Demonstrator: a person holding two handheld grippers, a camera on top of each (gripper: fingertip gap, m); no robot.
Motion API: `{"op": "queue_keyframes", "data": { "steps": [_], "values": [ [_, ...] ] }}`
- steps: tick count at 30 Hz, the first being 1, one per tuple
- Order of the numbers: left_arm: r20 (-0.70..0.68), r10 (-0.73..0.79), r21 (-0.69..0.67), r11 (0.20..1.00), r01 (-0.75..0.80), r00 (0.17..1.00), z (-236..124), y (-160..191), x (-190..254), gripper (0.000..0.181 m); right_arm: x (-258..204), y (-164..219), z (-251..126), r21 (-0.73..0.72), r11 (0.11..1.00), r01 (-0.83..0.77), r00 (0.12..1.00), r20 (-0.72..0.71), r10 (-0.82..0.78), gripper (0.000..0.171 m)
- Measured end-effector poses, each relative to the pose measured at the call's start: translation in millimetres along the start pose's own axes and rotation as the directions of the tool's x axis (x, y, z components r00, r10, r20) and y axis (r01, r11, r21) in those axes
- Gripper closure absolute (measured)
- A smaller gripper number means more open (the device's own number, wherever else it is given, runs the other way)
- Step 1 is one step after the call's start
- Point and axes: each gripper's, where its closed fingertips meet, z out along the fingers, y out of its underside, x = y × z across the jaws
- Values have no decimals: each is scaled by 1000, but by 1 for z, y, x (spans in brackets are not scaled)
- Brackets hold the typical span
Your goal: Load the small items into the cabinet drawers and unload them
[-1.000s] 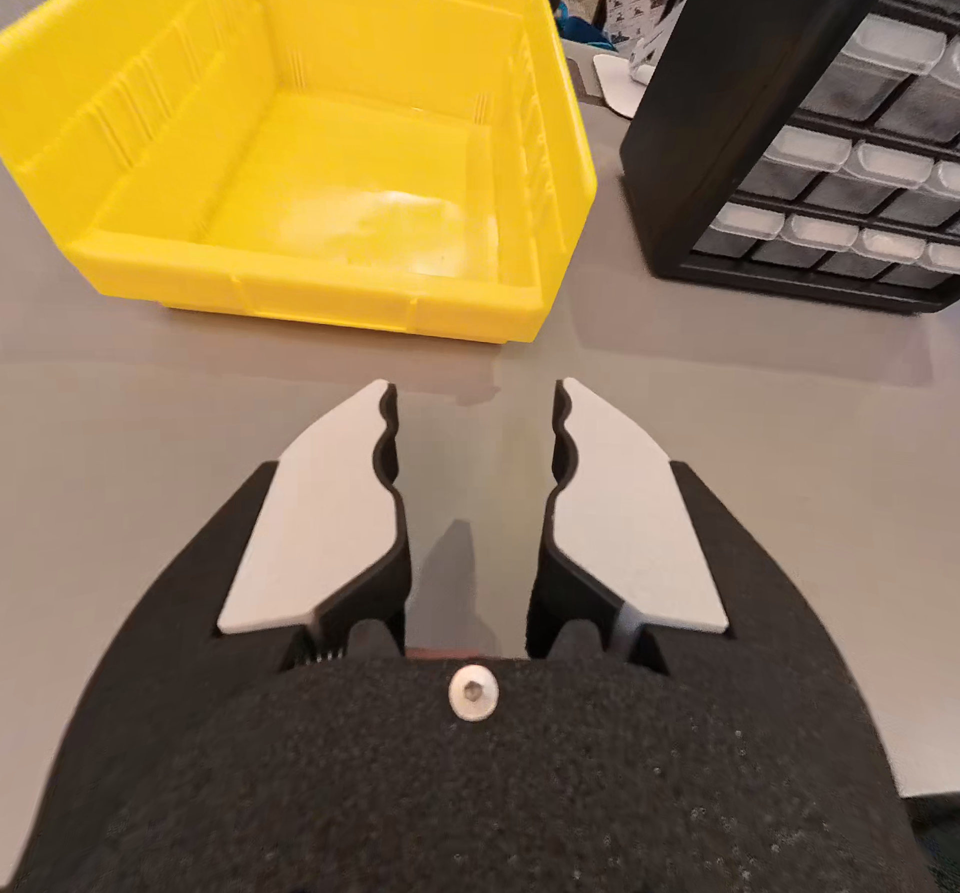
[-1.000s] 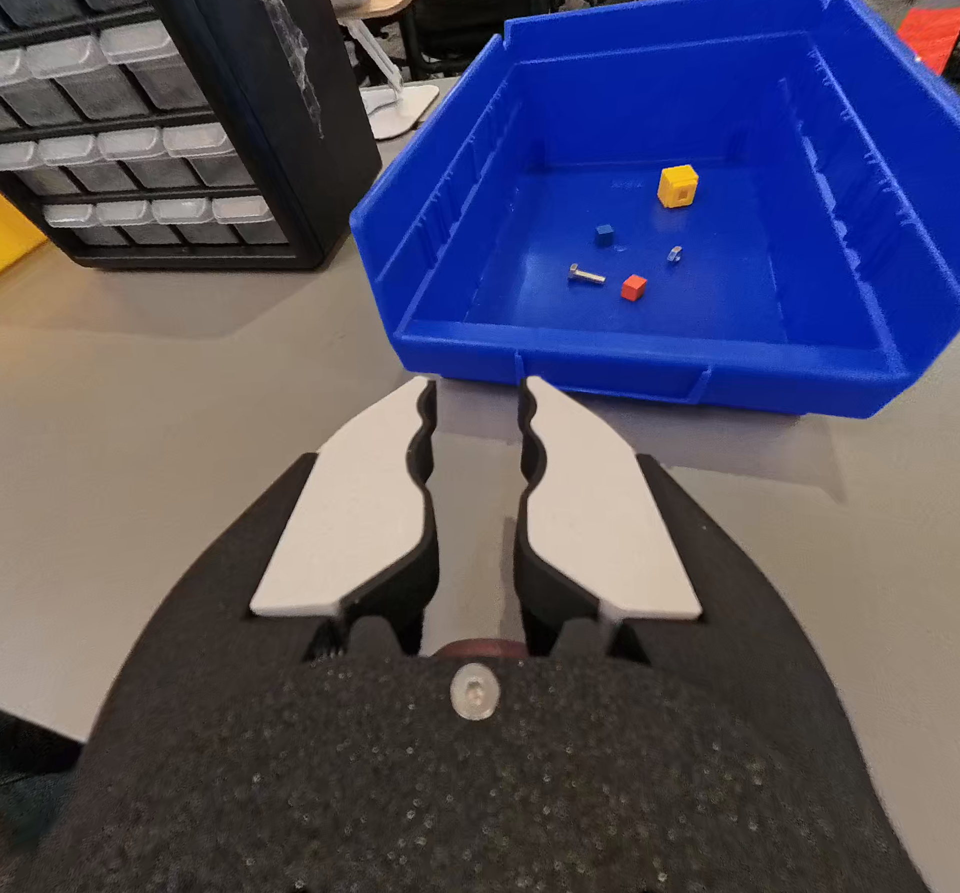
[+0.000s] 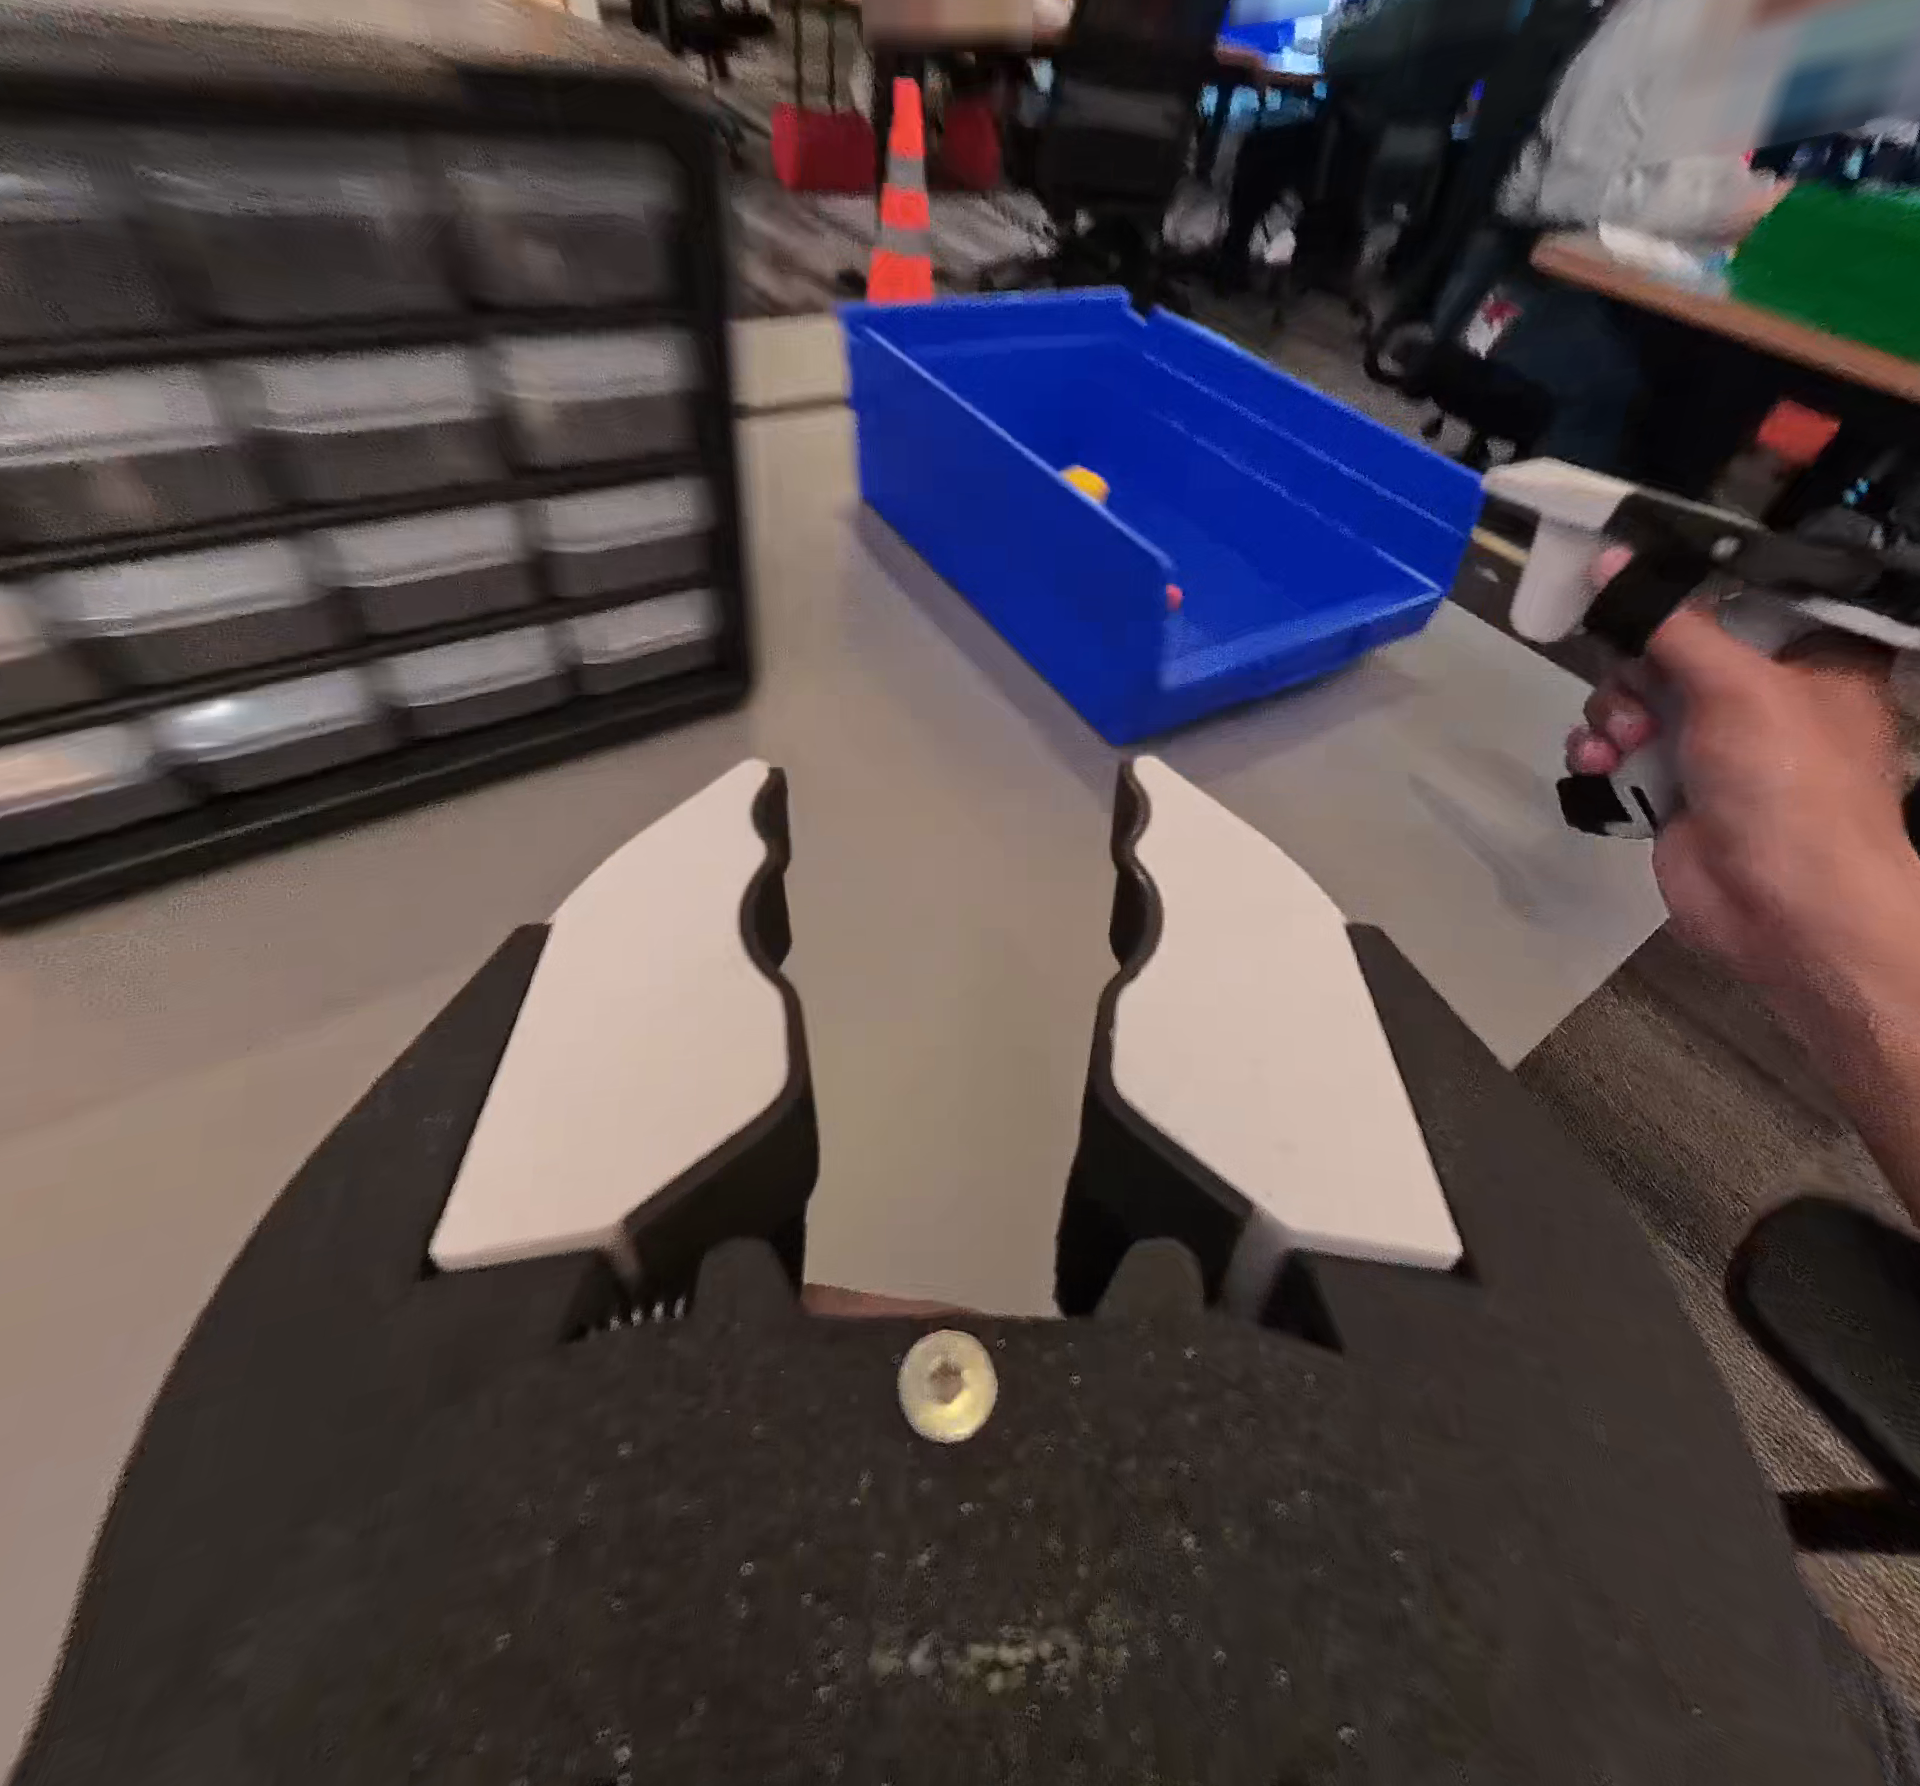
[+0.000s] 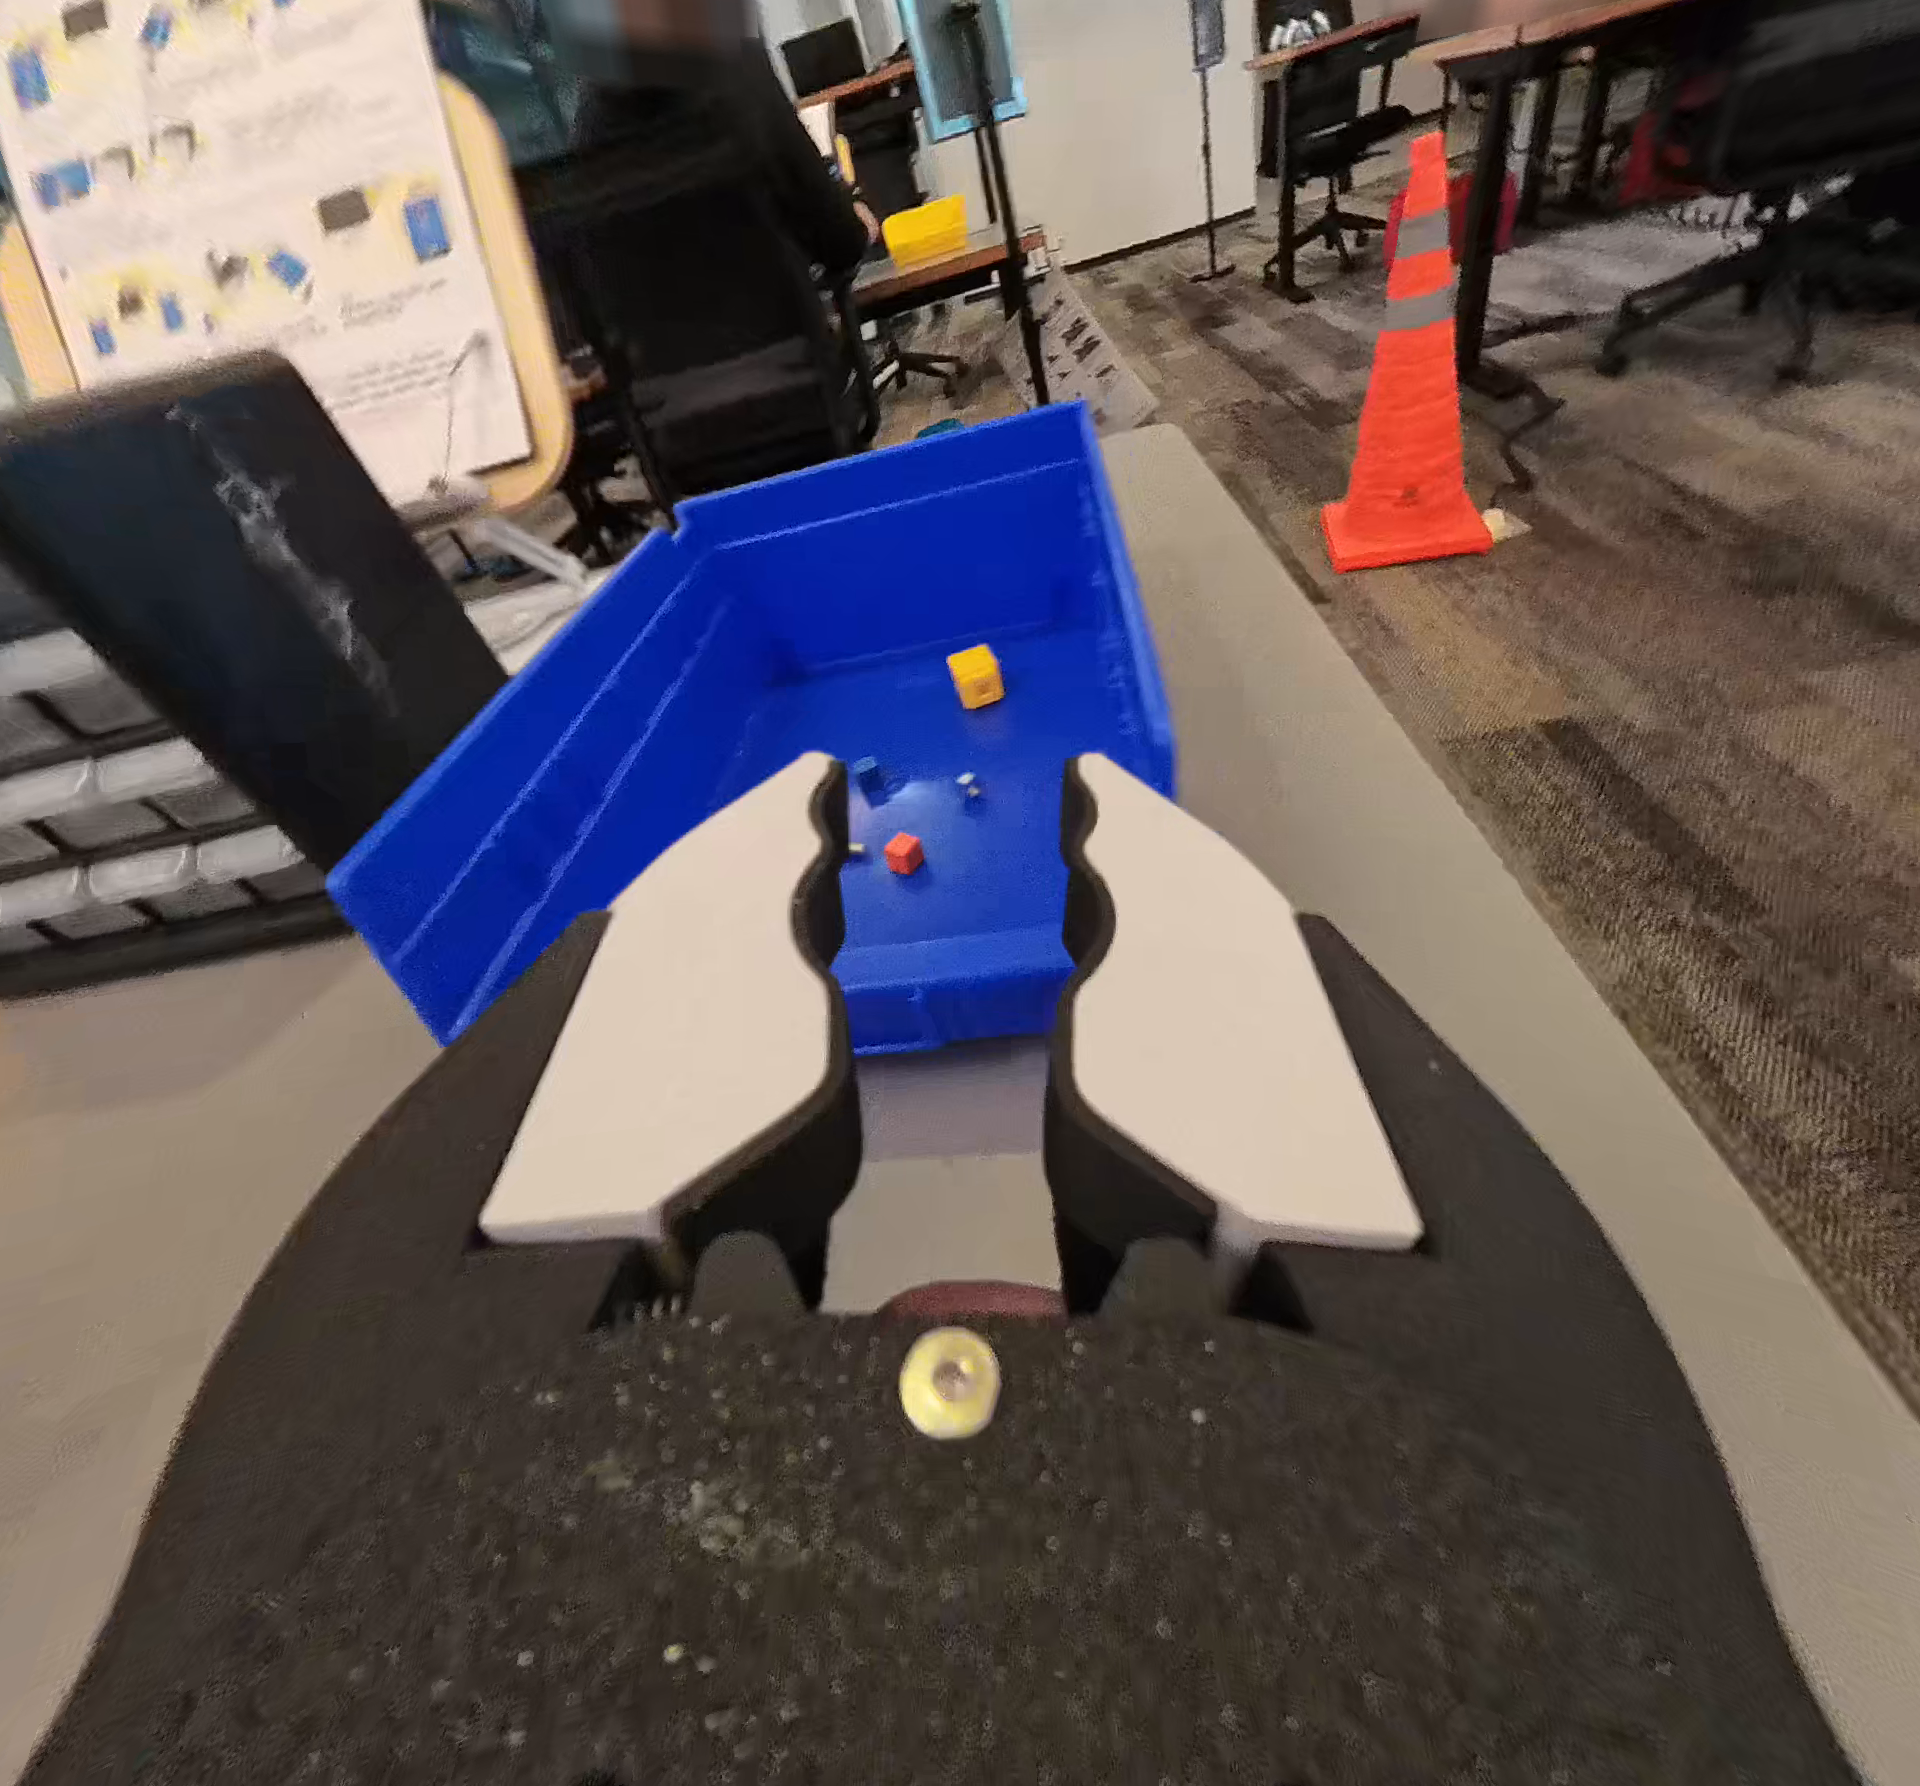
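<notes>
left claw (image 3: 948, 791) swung from yellow bin toward cabinet (image 3: 353, 489), right claw (image 4: 948, 780) wider

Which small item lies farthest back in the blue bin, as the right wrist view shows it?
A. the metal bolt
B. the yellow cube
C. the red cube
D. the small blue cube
B: in the right wrist view the yellow cube sits nearest the far wall of the blue bin, beyond the small blue cube and the red cube.
</notes>
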Motion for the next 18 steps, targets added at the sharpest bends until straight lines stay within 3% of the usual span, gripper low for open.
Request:
{"op": "queue_keyframes", "data": {
  "steps": [4, 8, 11, 14, 18],
  "values": [
    [23, 49, -139, 989, -45, 999, 104, 24, 52, 116, 32, 1, -6, -29, 999, 45, 994, -100, -48, 128],
    [62, 76, -207, 976, -61, 995, 168, 33, 63, 115, 39, 20, 8, -113, 993, -35, 995, -96, 24, 120],
    [54, 39, -240, 971, -25, 998, 192, 33, 66, 124, 35, 37, 21, -188, 982, -24, 994, -109, 4, 117],
    [22, 58, -267, 962, -50, 998, 201, 35, 67, 162, 32, 30, 25, -187, 981, 44, 991, -115, -66, 118],
    [-14, 179, -262, 949, -177, 984, 195, 36, 55, 168, 19, -5, 18, -78, 993, 90, 996, 20, -89, 119]
  ]
}}
